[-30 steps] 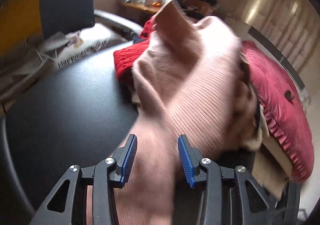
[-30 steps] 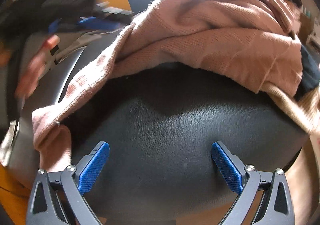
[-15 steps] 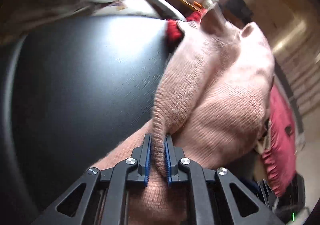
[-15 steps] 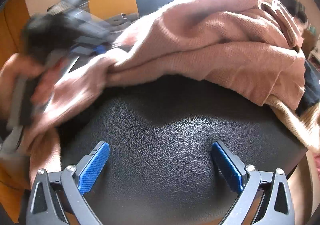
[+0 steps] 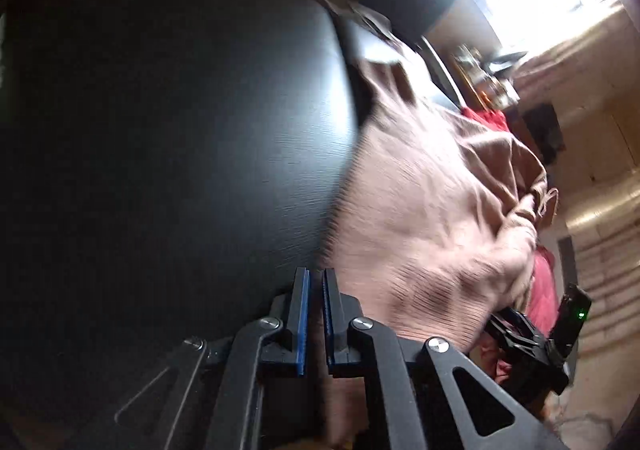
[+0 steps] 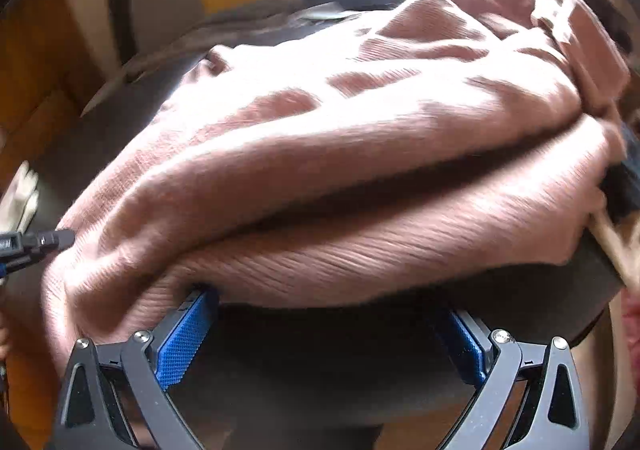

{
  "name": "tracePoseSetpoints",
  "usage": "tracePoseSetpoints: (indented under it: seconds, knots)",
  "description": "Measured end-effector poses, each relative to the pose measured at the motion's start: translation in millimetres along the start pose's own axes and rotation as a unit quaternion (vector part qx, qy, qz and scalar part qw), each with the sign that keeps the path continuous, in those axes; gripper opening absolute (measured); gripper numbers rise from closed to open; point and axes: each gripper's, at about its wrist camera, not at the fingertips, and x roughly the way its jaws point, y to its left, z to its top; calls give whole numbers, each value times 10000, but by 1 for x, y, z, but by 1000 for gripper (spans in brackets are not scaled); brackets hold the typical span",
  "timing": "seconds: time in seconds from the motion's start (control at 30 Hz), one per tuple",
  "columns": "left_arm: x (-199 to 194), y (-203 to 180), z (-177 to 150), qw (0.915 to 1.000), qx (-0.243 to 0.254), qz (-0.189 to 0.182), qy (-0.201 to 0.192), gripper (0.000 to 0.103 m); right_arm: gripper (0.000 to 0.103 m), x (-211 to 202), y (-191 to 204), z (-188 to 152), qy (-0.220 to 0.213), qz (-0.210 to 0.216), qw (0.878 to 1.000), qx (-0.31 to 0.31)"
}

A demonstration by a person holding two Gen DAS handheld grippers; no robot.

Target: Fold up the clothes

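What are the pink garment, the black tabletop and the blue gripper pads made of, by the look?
Pink garment: soft ribbed knit, matte, likely wool or acrylic; fine ribs show.
Black tabletop: looks like leatherette or textured vinyl; low sheen, fine grain.
Blue pads: probably rubber or moulded plastic; gridded texture.

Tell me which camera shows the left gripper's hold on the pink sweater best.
The left wrist view: the left gripper has its blue pads nearly together, with pink sweater between them at the table's edge. The right wrist view shows only its dark tip beside the sweater, and the right gripper open.
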Motion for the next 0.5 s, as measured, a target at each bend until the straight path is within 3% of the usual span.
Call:
tracePoseSetpoints:
  seconds: [0.1,0.17,0.23,0.33,0.43,0.5]
  knots:
    - [-22,13,-11,9996,-86,127,-224,7,103,-12,2,-4,124,220,9995,-181]
    - [-33,20,-15,9993,-143,142,-317,18,103,-15,15,12,57,385,9988,-294]
    - [-33,16,-10,9988,-62,250,-410,19,103,-26,21,25,-105,569,9973,-448]
    - [-43,4,-4,9968,202,281,-721,21,103,-14,48,70,-462,264,9951,-837]
    - [-41,-23,-9,9945,677,-44,-796,24,103,-22,20,95,-702,-243,9928,-935]
    - [-31,-39,-13,9930,983,-178,-628,24,103,-7,-7,113,-488,-401,9955,-702]
